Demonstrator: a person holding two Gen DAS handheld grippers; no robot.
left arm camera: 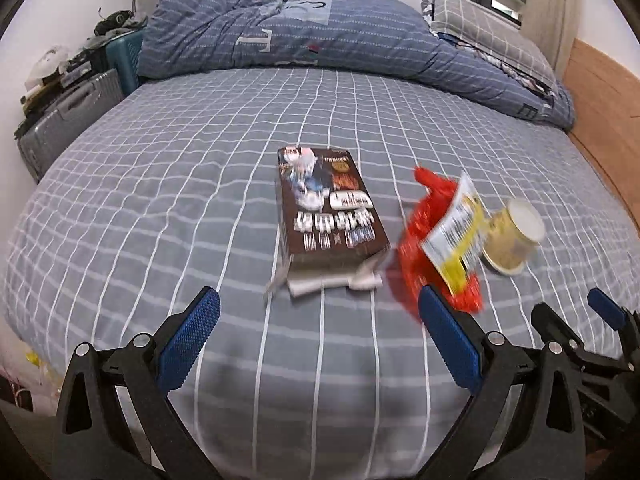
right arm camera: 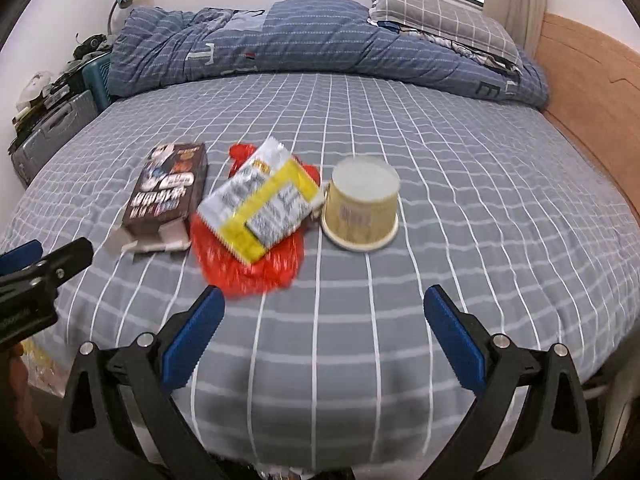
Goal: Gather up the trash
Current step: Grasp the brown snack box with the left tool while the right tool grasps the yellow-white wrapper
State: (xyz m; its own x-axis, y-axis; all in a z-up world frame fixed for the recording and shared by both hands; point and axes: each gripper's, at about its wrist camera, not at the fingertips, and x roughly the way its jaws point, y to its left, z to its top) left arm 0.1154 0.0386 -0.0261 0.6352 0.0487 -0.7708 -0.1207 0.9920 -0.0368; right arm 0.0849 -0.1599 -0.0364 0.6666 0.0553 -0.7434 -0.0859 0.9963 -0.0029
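Lying in a loose row across the checked bedsheet (right arm camera: 440,128), the trash reads as litter dropped in one spot, nothing yet lifted. Furthest left is a dark brown carton (right arm camera: 168,192), flat on its back with its near end flaps torn open and splayed toward the cameras. Just beside it sits a crumpled red plastic bag (right arm camera: 256,268), and a yellow-and-white snack wrapper (right arm camera: 260,208) rests on top of that, tilted; both are blurred, so the print cannot be read. Right of the bag, close to touching it, a pale yellow paper cup (right arm camera: 360,208) stands mouth-down on its rim. The left gripper (left arm camera: 320,316) hovers low over the sheet with its blue pads spread wide and nothing between them; the carton's torn end lies just ahead, between its fingers. The right gripper (right arm camera: 324,316) is equally wide and empty, with the red bag just off its left finger and the cup ahead, slightly right of centre.
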